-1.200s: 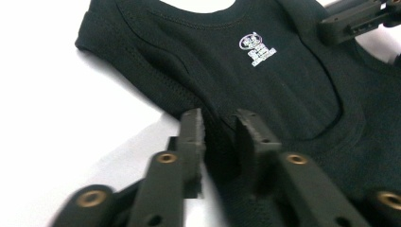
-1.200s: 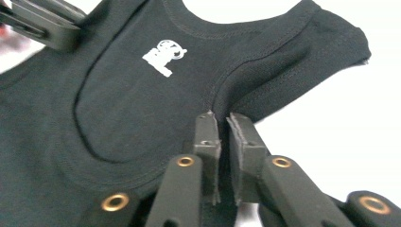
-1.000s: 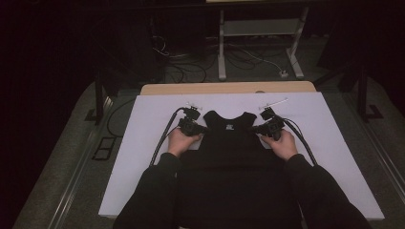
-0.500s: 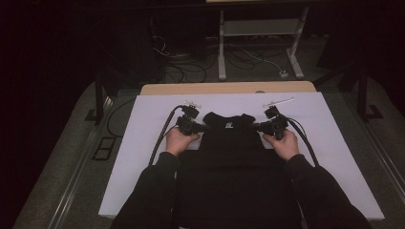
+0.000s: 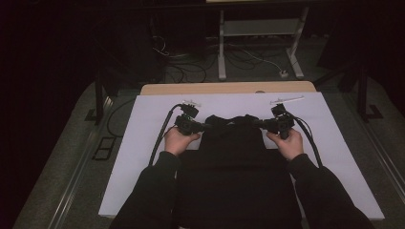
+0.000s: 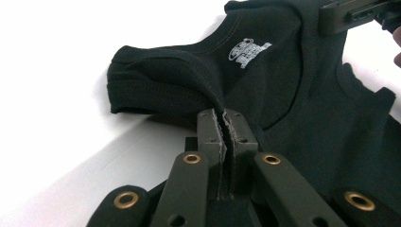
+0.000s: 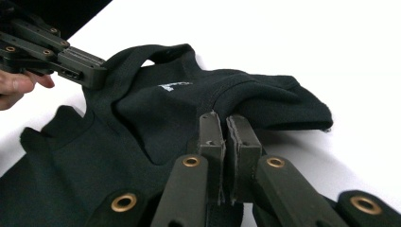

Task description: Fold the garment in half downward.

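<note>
The white sheet [image 5: 148, 143] is lying bare along the left, right and top of the frame, giving passage there; the black shirt [image 5: 239, 162] is covering the centre, pinched between the left gripper [image 5: 206, 127] and right gripper [image 5: 258, 123]

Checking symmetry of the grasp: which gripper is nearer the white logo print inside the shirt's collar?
Left, slightly. The left gripper pinches the black shirt just below the logo print; the right gripper grips the opposite shoulder, a bit farther off.

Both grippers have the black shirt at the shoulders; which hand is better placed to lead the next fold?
Neither clearly: the left gripper and right gripper each pinch a shoulder of the black shirt, placed alike on either side.
</note>
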A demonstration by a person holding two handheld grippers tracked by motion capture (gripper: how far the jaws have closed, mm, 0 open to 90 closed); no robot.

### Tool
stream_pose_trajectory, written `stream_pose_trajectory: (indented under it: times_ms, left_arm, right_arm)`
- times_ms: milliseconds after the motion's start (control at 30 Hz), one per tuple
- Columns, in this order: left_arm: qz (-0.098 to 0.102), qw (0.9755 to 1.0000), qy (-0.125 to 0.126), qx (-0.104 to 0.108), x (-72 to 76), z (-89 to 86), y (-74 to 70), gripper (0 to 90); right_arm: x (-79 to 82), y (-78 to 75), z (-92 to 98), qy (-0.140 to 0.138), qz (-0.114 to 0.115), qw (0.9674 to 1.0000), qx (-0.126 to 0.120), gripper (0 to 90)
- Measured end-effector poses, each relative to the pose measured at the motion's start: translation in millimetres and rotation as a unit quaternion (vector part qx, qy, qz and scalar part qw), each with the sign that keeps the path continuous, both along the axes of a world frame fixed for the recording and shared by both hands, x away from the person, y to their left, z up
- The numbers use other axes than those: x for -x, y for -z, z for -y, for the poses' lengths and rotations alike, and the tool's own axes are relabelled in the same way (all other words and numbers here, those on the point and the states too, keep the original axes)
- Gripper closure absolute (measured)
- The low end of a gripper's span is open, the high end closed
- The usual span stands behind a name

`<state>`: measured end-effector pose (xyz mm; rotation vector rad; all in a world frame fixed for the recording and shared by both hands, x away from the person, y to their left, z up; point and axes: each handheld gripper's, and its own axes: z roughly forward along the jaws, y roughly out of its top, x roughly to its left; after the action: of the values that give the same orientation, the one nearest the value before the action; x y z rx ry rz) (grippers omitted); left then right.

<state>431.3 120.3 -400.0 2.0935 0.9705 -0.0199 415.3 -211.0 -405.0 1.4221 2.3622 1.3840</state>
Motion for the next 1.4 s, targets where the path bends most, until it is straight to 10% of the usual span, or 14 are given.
stream_pose_trajectory:
  times_ms: [1400]
  left_arm:
    - [0.015,0.9993,0.005,0.033,35.1,-11.9,-29.3,85.3]
  right_arm:
    - [41.8,-26.8,11.1,-0.018,0.013,0.9992,-0.034,84.6]
